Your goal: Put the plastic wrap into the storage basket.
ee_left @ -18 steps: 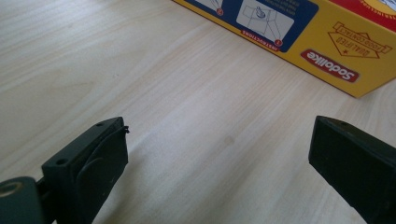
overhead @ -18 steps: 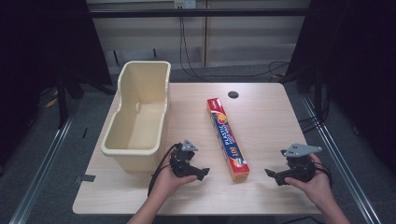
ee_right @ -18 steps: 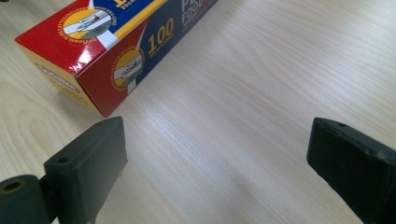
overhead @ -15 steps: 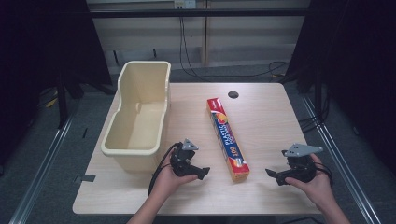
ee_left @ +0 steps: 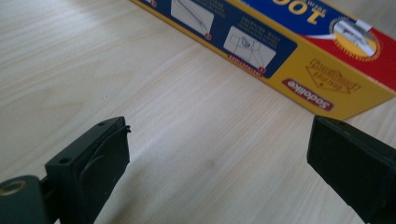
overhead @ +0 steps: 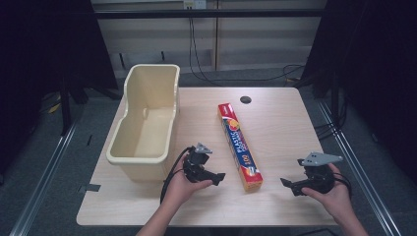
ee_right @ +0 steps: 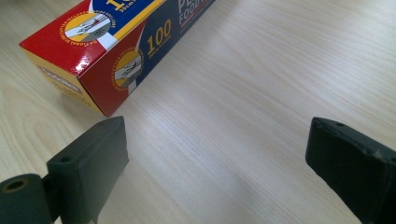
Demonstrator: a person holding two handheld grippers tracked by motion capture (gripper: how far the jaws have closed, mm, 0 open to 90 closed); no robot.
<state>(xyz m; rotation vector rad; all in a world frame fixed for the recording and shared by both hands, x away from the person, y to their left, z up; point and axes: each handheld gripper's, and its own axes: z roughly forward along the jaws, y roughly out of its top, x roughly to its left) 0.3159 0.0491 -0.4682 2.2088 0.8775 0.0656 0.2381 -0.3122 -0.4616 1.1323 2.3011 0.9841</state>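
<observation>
Tabletop (overhead: pixel 285 123), high view: left claw (overhead: pixel 216 178) and right claw (overhead: pixel 287 184) flank the near end of the plastic-wrap box (overhead: pixel 239 145), both apart from it. The box lies flat, long axis running from near right to far left. Left gripper view: jaws wide apart, holding nothing, box (ee_left: pixel 299 51) beyond. Right gripper view: jaws equally wide, empty; box end (ee_right: pixel 93 51) just ahead.

The high view looks forward and down from above the person's side, taking in the whole pale wooden bench (overhead: pixel 275 123). Each gripper view sits low and close to the benchtop, looking along its own black jaws. Both share the near end of the long red, blue and yellow cardboard wrap box (overhead: pixel 241 145) (ee_left: pixel 299 51) (ee_right: pixel 116 42), seen from opposite sides.
</observation>
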